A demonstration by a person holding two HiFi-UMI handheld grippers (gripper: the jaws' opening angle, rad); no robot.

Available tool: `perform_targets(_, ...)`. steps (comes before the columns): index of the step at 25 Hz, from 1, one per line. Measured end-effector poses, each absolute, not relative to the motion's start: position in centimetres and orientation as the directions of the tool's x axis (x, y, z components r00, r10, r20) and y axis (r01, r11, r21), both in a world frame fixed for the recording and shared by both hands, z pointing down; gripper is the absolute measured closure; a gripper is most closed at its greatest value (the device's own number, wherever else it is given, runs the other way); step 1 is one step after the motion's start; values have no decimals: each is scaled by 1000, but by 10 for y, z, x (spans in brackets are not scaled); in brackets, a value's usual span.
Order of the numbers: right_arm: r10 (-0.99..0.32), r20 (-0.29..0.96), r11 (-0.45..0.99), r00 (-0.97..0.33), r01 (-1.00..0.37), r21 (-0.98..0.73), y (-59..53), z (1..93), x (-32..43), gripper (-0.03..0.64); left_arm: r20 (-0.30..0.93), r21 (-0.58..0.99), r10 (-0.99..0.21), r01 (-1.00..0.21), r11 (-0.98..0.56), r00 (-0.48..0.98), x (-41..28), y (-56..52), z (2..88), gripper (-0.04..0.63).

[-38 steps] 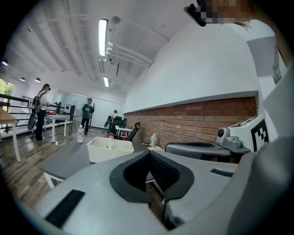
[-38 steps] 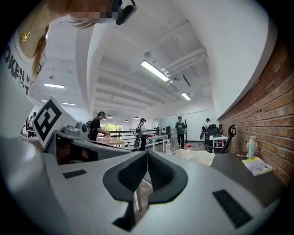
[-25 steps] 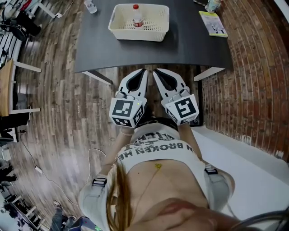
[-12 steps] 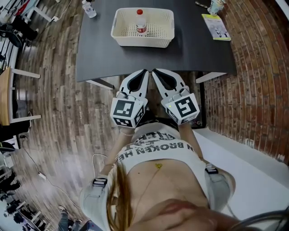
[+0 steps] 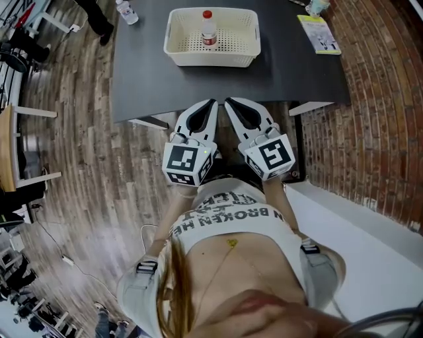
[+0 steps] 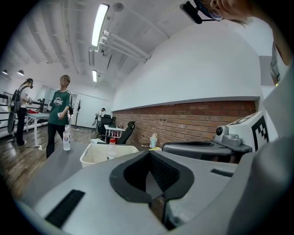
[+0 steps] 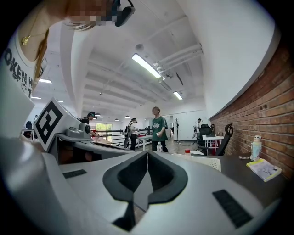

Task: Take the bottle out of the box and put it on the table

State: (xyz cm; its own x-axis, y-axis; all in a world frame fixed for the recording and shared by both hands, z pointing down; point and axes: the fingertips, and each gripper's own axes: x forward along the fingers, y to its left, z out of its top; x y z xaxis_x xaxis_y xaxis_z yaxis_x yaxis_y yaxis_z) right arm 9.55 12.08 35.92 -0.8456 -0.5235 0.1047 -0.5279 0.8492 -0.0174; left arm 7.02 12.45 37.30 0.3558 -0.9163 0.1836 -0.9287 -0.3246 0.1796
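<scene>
A small clear bottle with a red cap [image 5: 209, 29] stands upright inside a cream perforated box [image 5: 182, 53] at the far middle of the dark table [image 5: 152, 79]. The same bottle [image 6: 111, 149] and box [image 6: 92, 158] show in the left gripper view. In the right gripper view only the bottle's red cap [image 7: 187, 151] shows above the box [image 7: 206, 161]. My left gripper [image 5: 211, 104] and right gripper [image 5: 229, 103] are side by side at the table's near edge. Both are shut with nothing between the jaws, well short of the box.
Another clear bottle [image 5: 125, 11] stands at the table's far left corner. A yellow-green leaflet [image 5: 320, 34] and a cup [image 5: 316, 5] lie at the far right. A brick wall [image 5: 370, 119] runs along the right. People [image 6: 59, 112] stand in the room beyond the table.
Both grippers and the view have moved forward towards the table. The box and bottle sit a little nearer the grippers. The jaws have stayed shut.
</scene>
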Motion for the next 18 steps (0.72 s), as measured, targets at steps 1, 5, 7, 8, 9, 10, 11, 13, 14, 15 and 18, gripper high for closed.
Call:
perform_targets(1,-526,107,848,-844,-530,-14,120,359,94,607,181,182,-916,-927,-327,359,69,124,373,589)
perform_targets(5,-537,119,841,-835,-541,-2,118,358,90,607,167,194,-913,-920,-341,373,65,123,370,589)
perform_targets(7,-537,126,841,-834,-541,2,117,358,88,607,165,197,-912,-918,-343,376,63,122,369,588)
perform_targets(8,-535,130,842,-835,-539,3,117,358,87,607,164,198,-913,-919,-341,374,62,121,369,589)
perform_targets(9,-532,133,844,-836,-536,4,116,358,86,607,163,199,-914,-920,-338,371,61,120,369,589)
perform_targets(10,-528,136,847,-839,-532,6,114,359,84,607,162,201,-916,-921,-333,366,59,118,369,589)
perform_targets(11,-523,137,850,-841,-527,8,112,359,82,607,161,204,-918,-923,-328,362,57,116,369,589)
perform_targets(13,-516,135,855,-846,-519,13,105,359,78,607,160,208,-921,-924,-320,354,54,110,370,589)
perform_targets(14,-513,134,856,-848,-516,14,101,359,76,607,161,208,-922,-925,-318,353,53,106,370,589)
perform_targets(15,-511,132,858,-850,-513,15,97,358,75,607,161,207,-922,-926,-316,351,52,102,370,589)
perform_targets(18,-500,128,864,-856,-503,13,82,356,70,607,160,202,-926,-929,-310,343,47,86,368,589)
